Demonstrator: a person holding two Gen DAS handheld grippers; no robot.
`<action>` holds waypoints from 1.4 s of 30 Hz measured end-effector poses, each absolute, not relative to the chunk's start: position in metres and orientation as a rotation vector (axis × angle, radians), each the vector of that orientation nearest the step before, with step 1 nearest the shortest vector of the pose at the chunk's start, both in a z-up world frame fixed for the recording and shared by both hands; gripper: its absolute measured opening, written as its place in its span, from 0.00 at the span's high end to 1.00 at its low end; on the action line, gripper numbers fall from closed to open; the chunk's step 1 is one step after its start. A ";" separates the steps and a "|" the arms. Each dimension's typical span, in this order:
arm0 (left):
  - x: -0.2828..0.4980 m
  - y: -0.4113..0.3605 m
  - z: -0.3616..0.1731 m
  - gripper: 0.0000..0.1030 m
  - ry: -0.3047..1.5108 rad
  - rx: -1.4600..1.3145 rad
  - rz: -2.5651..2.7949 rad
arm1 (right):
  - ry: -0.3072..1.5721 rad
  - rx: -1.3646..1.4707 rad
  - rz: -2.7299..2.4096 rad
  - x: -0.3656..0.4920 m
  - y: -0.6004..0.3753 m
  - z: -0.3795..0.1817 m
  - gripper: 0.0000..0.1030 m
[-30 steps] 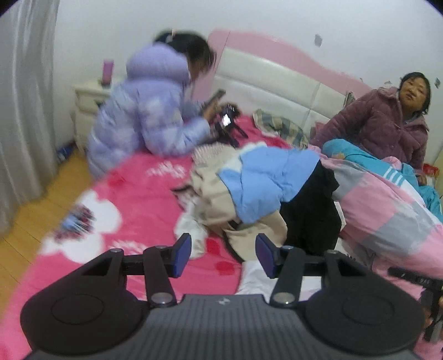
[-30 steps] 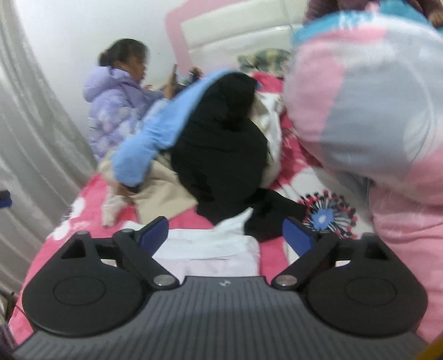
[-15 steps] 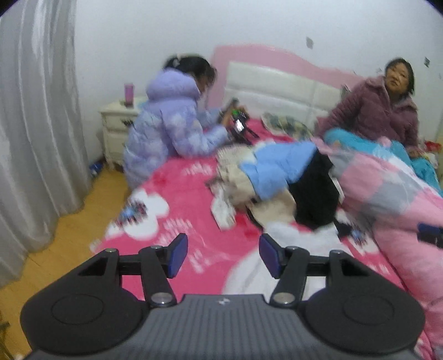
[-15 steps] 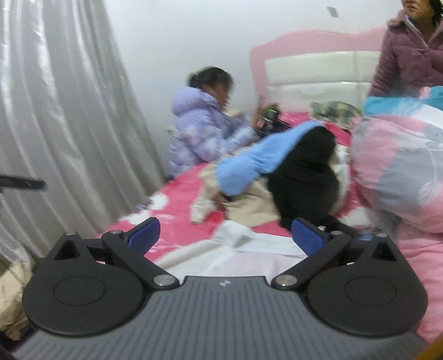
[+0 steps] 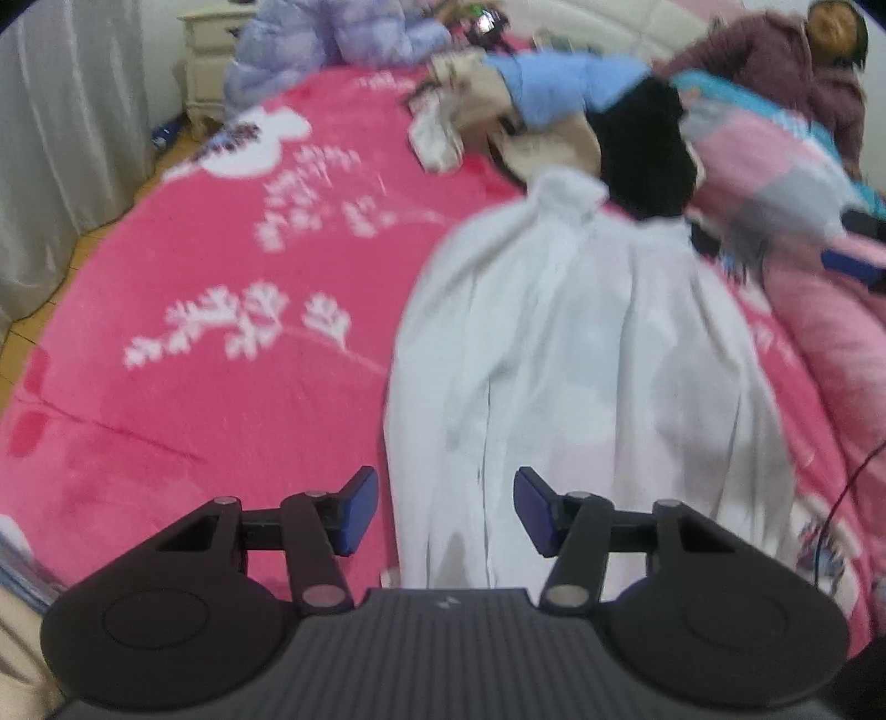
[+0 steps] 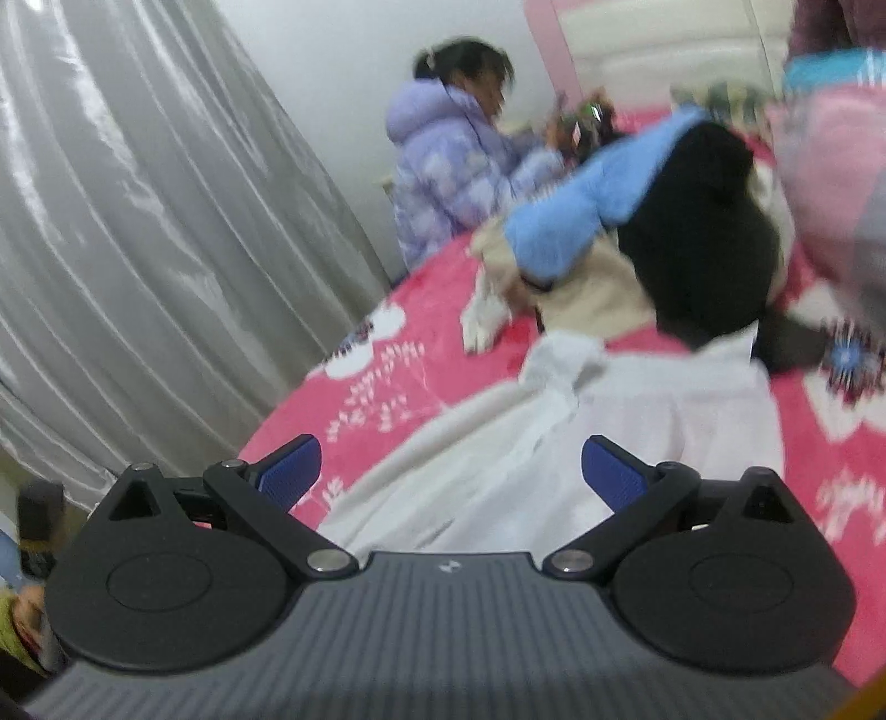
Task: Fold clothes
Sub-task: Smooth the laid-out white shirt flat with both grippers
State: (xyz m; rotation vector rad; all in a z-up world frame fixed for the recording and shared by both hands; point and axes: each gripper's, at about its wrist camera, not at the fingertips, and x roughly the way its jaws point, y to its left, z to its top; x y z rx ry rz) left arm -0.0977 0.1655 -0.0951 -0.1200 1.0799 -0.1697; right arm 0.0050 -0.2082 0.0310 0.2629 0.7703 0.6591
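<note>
Left wrist view: left gripper (image 5: 446, 509) is hovering, jaws just narrowing, nothing clamped, over white shirt (image 5: 581, 343); right gripper (image 6: 451, 471) is gaping wide, empty, above it.

A shirt (image 5: 576, 343) is lying spread on the bed (image 5: 221, 310), its collar end pointing toward a heap of clothes (image 5: 559, 111) piled farther up the bed. The left gripper (image 5: 446, 512) is hovering over the shirt's near left edge — the right gripper (image 6: 448, 473) over its near end. A rolled quilt (image 5: 775, 166) is lying right of the heap. A person in a padded jacket (image 6: 448, 166) is sitting behind the heap at the bed's left side, a nightstand (image 5: 213, 50) standing beside. A curtain (image 6: 138, 249) is hanging left of the bed.
</note>
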 end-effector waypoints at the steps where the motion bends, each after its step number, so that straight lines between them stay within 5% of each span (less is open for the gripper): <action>1: -0.098 0.162 -0.100 0.48 1.087 -0.096 -0.173 | 0.789 0.263 0.658 0.004 -0.207 0.026 0.05; 13: -0.073 0.089 -0.132 0.51 1.075 0.192 -0.344 | 1.040 0.134 0.355 -0.007 -0.262 -0.052 0.52; 22: -0.032 -0.003 -0.137 0.51 1.034 0.421 -0.639 | 1.135 0.431 0.162 -0.010 -0.346 -0.100 0.54; 39: -0.050 -0.083 -0.171 0.52 0.975 0.264 -0.826 | 1.325 0.577 0.235 -0.029 -0.354 -0.147 0.54; 40: -0.051 -0.086 -0.172 0.52 0.975 0.267 -0.828 | 1.325 0.571 0.248 -0.031 -0.351 -0.148 0.57; 42: -0.052 -0.093 -0.176 0.52 0.988 0.281 -0.826 | 1.320 0.543 0.260 -0.033 -0.347 -0.149 0.81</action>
